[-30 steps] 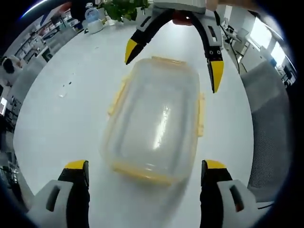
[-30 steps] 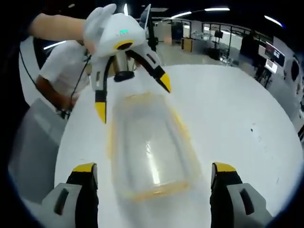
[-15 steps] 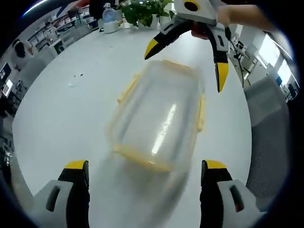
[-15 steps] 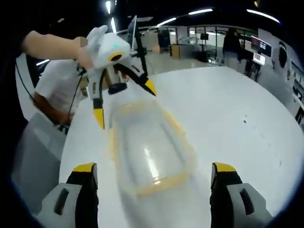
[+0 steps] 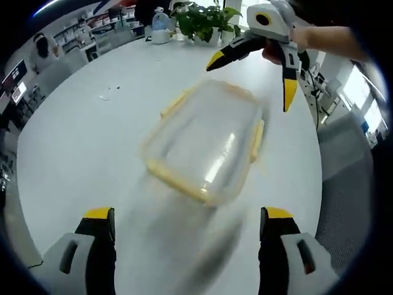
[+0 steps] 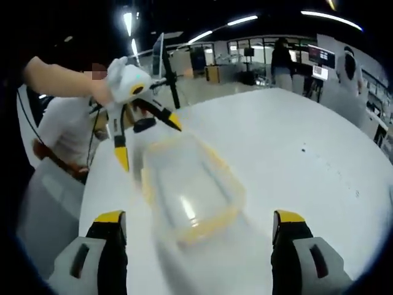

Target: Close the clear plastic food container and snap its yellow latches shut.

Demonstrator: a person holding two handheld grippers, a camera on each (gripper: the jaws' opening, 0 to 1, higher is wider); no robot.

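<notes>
Two grippers: both off the container, one beyond each short end.
Container: clear rectangular plastic food container with yellow rim and latches (image 5: pixel 206 142) (image 6: pixel 187 192), lid seated, resting on the round white table (image 5: pixel 80 141) (image 6: pixel 307 153); outline motion-blurred.
Latches: yellow latch tabs (image 5: pixel 256 140) on the container's long sides; blur hides whether they are snapped down.
Left gripper: white, yellow-tipped left gripper (image 5: pixel 184 221) (image 6: pixel 147 140), jaws spread wide, nothing between them.
Right gripper: matching right gripper (image 6: pixel 199 224) (image 5: pixel 252 77), jaws spread wide, empty, tips just past the container's far end in the left gripper view.
Surroundings: green potted plant (image 5: pixel 206 15) at the table's far edge beyond the container; grey chair back (image 5: pixel 347 184) beside the table.
</notes>
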